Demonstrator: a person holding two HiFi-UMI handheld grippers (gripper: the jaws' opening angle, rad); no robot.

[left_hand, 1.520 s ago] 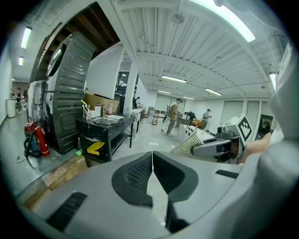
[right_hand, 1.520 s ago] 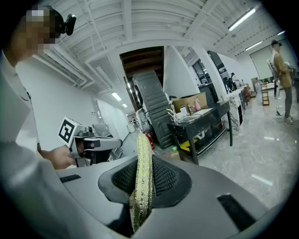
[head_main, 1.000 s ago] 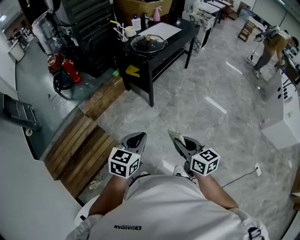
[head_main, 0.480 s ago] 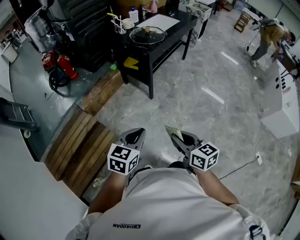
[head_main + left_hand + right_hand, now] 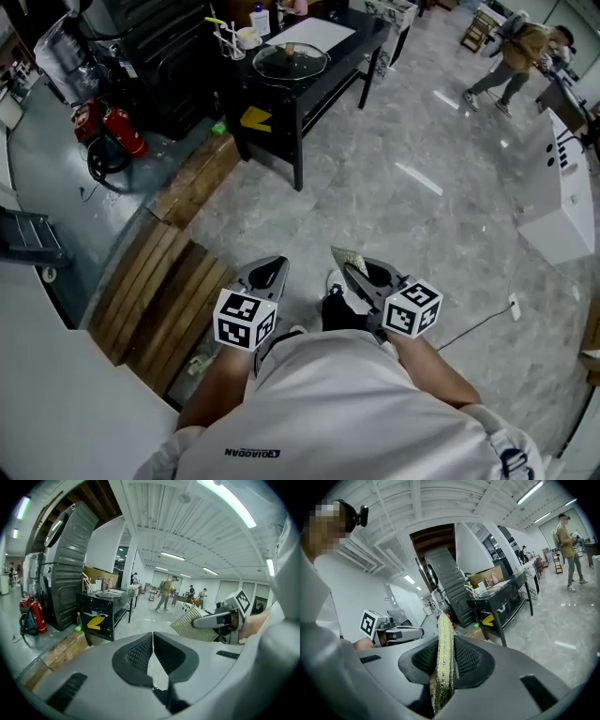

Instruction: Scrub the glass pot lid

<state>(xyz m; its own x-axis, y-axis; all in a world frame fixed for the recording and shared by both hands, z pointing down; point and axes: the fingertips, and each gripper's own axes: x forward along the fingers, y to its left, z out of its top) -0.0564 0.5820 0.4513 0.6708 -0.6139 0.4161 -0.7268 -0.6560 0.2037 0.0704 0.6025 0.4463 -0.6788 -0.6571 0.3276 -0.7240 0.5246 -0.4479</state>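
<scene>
Left claw (image 5: 272, 272) is closed tight on nothing. Lid (image 5: 291, 59) sits on the table (image 5: 364, 36), way out ahead of both claws. Right claw (image 5: 356, 277) pinches the pad (image 5: 348, 260). I'd walk up, steady the lid with the left, then scrub.

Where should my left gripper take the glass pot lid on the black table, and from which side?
Take the knob at the centre of the glass pot lid, from straight above. The lid lies flat, dome up, on the black table, so its rim likely offers no purchase; only the knob stands up.
</scene>
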